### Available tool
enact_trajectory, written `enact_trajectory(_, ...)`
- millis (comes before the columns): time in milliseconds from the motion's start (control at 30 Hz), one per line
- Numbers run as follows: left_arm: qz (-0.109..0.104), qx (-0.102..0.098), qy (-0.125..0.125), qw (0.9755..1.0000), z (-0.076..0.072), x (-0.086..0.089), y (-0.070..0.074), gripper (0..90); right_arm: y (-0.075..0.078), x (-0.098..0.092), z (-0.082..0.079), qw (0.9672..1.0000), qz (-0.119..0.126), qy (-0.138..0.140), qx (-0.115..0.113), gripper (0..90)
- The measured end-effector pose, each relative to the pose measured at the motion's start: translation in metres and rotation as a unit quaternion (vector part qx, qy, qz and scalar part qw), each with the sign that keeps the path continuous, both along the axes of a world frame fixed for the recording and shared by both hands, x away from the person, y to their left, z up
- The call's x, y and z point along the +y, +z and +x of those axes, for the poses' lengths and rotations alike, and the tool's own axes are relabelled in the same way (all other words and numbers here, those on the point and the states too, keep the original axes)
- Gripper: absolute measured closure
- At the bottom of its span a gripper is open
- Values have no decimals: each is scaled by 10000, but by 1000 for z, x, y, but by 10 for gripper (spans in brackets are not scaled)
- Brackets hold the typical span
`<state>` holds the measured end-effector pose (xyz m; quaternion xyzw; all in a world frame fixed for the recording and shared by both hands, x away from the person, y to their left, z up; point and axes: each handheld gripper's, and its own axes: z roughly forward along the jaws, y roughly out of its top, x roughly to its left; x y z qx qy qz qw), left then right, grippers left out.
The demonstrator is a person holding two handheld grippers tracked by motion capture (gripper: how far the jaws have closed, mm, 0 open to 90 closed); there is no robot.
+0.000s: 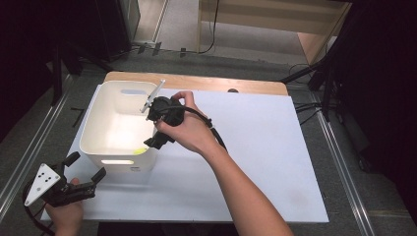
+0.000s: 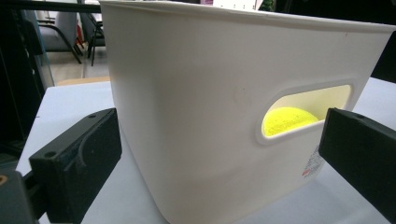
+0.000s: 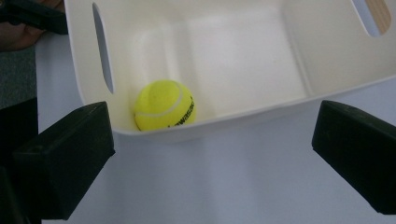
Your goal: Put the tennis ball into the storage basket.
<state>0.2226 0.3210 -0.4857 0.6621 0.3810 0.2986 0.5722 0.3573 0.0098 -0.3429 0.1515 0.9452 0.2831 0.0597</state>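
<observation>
Item 1: tennis ball. Yellow-green, black lettering on one side. It lies on the floor of the white bin, in the corner nearest me, close under the near wall. Through the bin's near handle slot the left gripper view shows a slice of its yellow. Nothing grips it.

Item 2: white bin. Plastic, open-topped, a handle slot in each end wall. It stands upright on the white sheet that covers most of my desk, toward the left and far part of that sheet. A small printed label sits low on its near wall.

Item 3: my right tongs. Held in my right hand above the bin's right rim, pointing down and leftward at the bin. Jaws spread wide, nothing between them; the ball lies beyond them, inside the bin.

Item 4: my left tongs. Held low in my left hand at the near left corner of the desk, just short of the bin's near wall. Jaws wide apart, one to each side of that wall's corner, holding nothing.

Item 5: wooden desk edge, bare along the far side past the sheet.
</observation>
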Motion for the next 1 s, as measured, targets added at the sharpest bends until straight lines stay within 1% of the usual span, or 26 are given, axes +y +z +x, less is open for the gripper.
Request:
enact_trajectory(33,4,-1,-1,10000,0,0,0,0,-1,-4,0,10000,-19,5,-22,0)
enact_trajectory(133,27,6,4,10000,0,0,0,0,-4,-14,-3,9999,-53,-114,36,0)
enact_trajectory(233,33,9,3,10000,0,0,0,0,-7,-25,-4,9998,-1,-180,34,0)
enact_trajectory(300,22,4,-2,10000,0,0,0,0,-8,-31,-6,9996,47,-246,88,0)
enact_trajectory(367,21,5,-2,10000,0,0,0,0,-10,-38,-7,9995,80,-312,69,0)
enact_trajectory(433,27,6,-1,10000,0,0,0,0,-13,-43,-7,9995,122,-295,40,0)
enact_trajectory(467,28,5,-1,10000,0,0,0,0,-13,-46,-8,9993,124,-340,69,0)
enact_trajectory(600,27,6,-2,10000,0,0,0,0,-16,-58,-11,9991,213,-371,3,0)
enact_trajectory(667,25,4,-3,10000,0,0,0,0,-17,-64,-13,9987,236,-453,41,0)
enact_trajectory(733,25,7,-9,10000,0,0,0,0,-19,-70,-14,9985,281,-468,-27,0)
enact_trajectory(867,21,7,-6,10000,0,0,0,0,-23,-82,-18,9979,282,-579,-14,0)
enact_trajectory(933,27,8,-3,10000,0,0,0,0,-26,-88,-19,9980,297,-563,-59,0)
enact_trajectory(1000,29,7,-4,10000,0,0,0,0,-28,-94,-21,9976,316,-610,-55,0)
